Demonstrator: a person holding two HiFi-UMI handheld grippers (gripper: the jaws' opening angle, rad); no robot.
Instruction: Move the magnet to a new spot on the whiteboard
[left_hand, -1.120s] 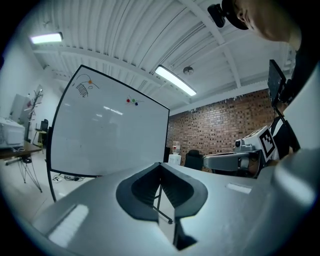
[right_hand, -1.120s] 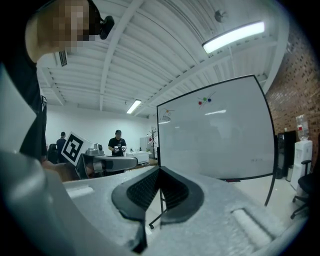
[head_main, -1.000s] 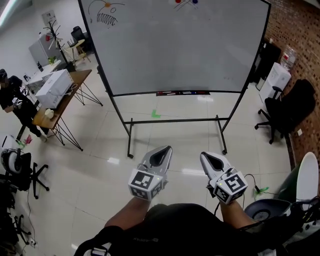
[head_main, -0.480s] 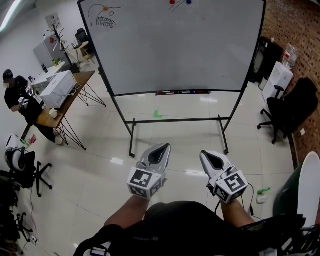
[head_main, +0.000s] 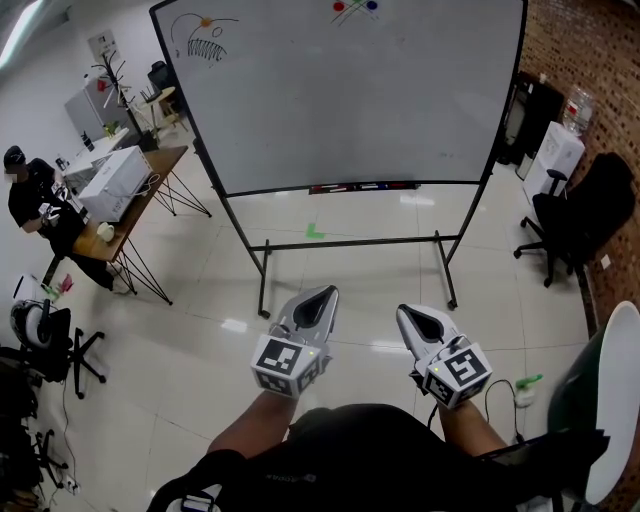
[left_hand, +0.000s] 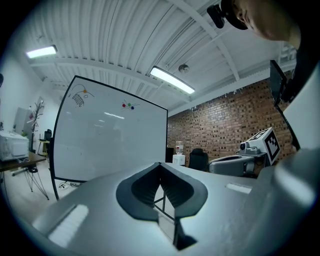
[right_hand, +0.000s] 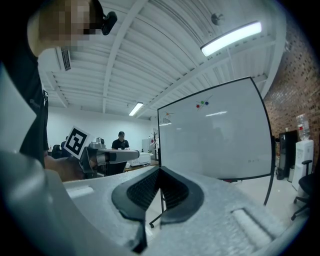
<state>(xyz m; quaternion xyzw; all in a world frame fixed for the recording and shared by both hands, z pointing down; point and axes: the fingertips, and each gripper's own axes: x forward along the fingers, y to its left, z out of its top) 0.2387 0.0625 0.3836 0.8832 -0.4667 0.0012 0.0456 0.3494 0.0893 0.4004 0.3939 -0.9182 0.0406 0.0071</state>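
Note:
A large whiteboard (head_main: 350, 90) on a black wheeled stand stands a few steps ahead of me. A small cluster of red, green and blue magnets (head_main: 352, 6) sits near its top edge; it also shows as the magnets (left_hand: 130, 105) in the left gripper view and as the magnets (right_hand: 202, 104) in the right gripper view. My left gripper (head_main: 322, 296) and right gripper (head_main: 413, 315) are held side by side at waist height, pointing level at the board and far from it. Both are shut with nothing between them, the left gripper (left_hand: 160, 165) and right gripper (right_hand: 160, 170) tips meeting.
A marker tray (head_main: 362, 186) runs along the board's lower edge, and a sketch (head_main: 203, 38) is at its top left. A wooden table (head_main: 150, 165) with a white box and a seated person (head_main: 25, 195) are left. Black chairs (head_main: 585, 215) and a water dispenser (head_main: 555, 150) line the brick wall right.
The head view has tipped slightly, so a little more of the board's top shows. Both grippers have stayed where they were, still shut.

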